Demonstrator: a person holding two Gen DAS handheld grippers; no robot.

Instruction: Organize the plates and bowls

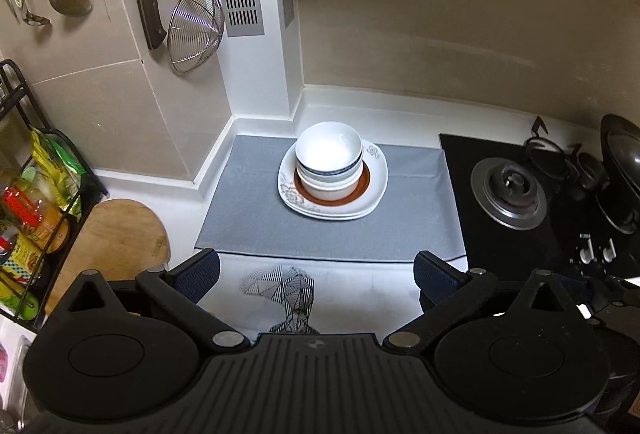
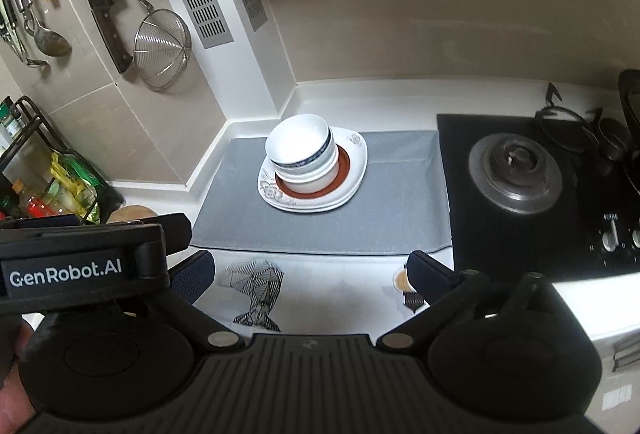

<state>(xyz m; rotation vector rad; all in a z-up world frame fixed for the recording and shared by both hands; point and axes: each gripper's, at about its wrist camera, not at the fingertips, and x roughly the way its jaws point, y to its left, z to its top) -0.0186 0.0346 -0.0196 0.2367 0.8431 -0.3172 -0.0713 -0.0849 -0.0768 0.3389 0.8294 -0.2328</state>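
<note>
Seemingly stacked already, the bowls [image 1: 329,158] sit on the plates [image 1: 372,194] on the grey mat [image 1: 248,214] at twelve o'clock; left gripper [image 1: 316,274] and right gripper [image 2: 308,270], both wide and empty, should approach low and level

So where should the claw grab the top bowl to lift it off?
Probably by the near rim of the top bowl, from above: one finger inside, one outside. Its thin rim stands free above the blue-banded bowl, while its sides sink into the stack, so a side grip has little to hold.
</note>
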